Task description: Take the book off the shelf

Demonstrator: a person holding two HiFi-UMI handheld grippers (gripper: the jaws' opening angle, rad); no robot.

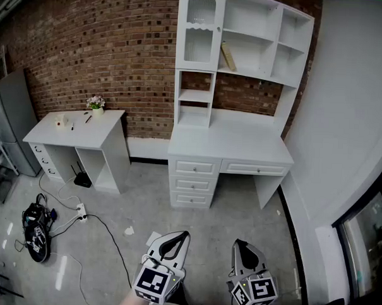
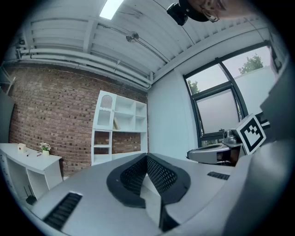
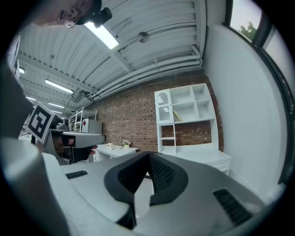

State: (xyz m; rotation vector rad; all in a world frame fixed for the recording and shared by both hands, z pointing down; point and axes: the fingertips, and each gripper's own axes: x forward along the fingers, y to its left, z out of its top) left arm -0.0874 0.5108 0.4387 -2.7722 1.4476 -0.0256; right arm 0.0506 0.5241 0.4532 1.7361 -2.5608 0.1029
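We're at the very start here, with the approach not yet made. In the head view the book [image 1: 228,55] sits upper centre of the frame, leaning at a tilt in the open middle compartment of the white shelf [image 1: 253,53], just right of the glass-fronted door. That shelf stands on a white desk [image 1: 229,141] against the brick wall [image 1: 107,44].

Both tools are down at the bottom edge of the frame, well apart from the book, with bare floor [image 1: 238,220] between them and the desk. The left gripper [image 1: 185,234] has its jaws pressed together at the tips, and nothing is between them. The same goes for the right gripper [image 1: 240,244]: tips meeting, empty. Their own views confirm it, the dark ribbed pads meeting in a point with only the room beyond.

By my read, the step in hand is getting across to the desk. The next move calls for walking up, lifting one gripper to the upper shelf and spreading its jaws before it arrives. The book leans, so the jaws would need to tilt to match and close across its thin faces. The compartment looks narrow, and the divider at the book's left leaves little room on that side. I'd favour coming in from the right. A side table [image 1: 72,128] sits left of the frame, out of the way.
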